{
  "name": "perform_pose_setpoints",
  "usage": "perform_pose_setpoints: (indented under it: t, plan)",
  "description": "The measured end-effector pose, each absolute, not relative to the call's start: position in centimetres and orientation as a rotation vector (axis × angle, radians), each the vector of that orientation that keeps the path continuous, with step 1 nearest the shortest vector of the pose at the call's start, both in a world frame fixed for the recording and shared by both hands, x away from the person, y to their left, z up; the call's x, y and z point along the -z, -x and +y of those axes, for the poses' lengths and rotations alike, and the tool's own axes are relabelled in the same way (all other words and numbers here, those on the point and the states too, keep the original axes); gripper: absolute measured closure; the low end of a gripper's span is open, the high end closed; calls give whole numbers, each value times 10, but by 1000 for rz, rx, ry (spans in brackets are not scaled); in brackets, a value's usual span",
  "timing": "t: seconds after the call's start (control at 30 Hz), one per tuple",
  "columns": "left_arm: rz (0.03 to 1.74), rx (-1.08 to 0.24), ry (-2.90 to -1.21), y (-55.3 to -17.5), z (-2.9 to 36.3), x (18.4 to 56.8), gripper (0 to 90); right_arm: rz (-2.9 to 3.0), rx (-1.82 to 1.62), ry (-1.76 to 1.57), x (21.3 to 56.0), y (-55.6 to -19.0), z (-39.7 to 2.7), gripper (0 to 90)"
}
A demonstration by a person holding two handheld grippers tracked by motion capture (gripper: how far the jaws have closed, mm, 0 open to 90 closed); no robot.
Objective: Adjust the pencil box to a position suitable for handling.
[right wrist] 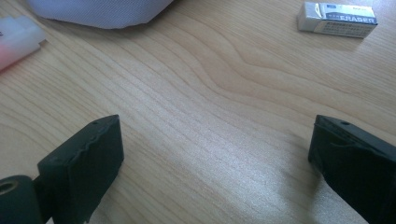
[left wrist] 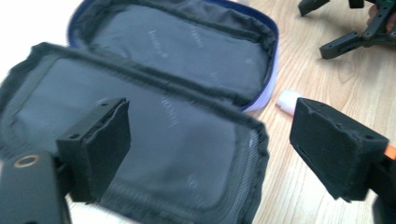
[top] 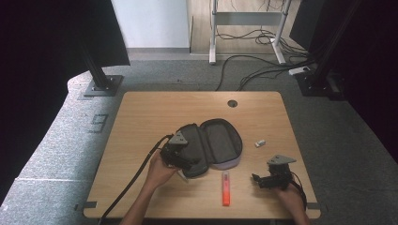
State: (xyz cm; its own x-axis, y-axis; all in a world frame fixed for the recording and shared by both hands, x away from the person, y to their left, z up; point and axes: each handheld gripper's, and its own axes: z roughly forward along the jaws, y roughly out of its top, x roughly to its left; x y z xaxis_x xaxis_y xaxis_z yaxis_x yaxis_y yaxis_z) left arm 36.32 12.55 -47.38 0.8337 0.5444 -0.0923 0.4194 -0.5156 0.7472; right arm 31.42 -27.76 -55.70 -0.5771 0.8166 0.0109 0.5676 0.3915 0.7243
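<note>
High view: L tongs (top: pixel 184 164) released over open pouch (top: pixel 220 140); R tongs (top: pixel 257 179) released, idle. Next grab marker (top: pixel 225 187) mid-barrel.

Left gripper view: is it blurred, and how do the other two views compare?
Left gripper view: soft blur across the open pouch, upper left corner washed out. Right gripper view: sharp; the eraser label reads clearly. High view: evenly lit table, dark edges.

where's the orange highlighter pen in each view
High view: the orange highlighter pen lies lower centre on the table, below the open black fabric pencil case.
Left gripper view: its white cap end peeks out right of the case.
Right gripper view: top left edge.
Shared landmark: the case's pale lilac outside.
</note>
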Motion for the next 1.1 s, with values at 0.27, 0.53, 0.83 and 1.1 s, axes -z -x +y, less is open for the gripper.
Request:
perform_pose_setpoints:
  t: [0.27, 0.53, 0.83, 1.1]
  plan:
    - [777, -266, -2189, -357, 156, 478, 21, 2308, -997, -1202, 557, -314, -278, 30]
    - [857, -300, -2172, -350, 188, 490, 0, 2307, -997, -1202, 557, -314, -278, 30]
    - [924, -325, -2152, -344, 215, 506, 0, 2307, -996, -1203, 557, -314, -278, 30]
    - [979, -358, -2155, -340, 231, 520, 0, 2307, -996, -1203, 557, -314, -277, 30]
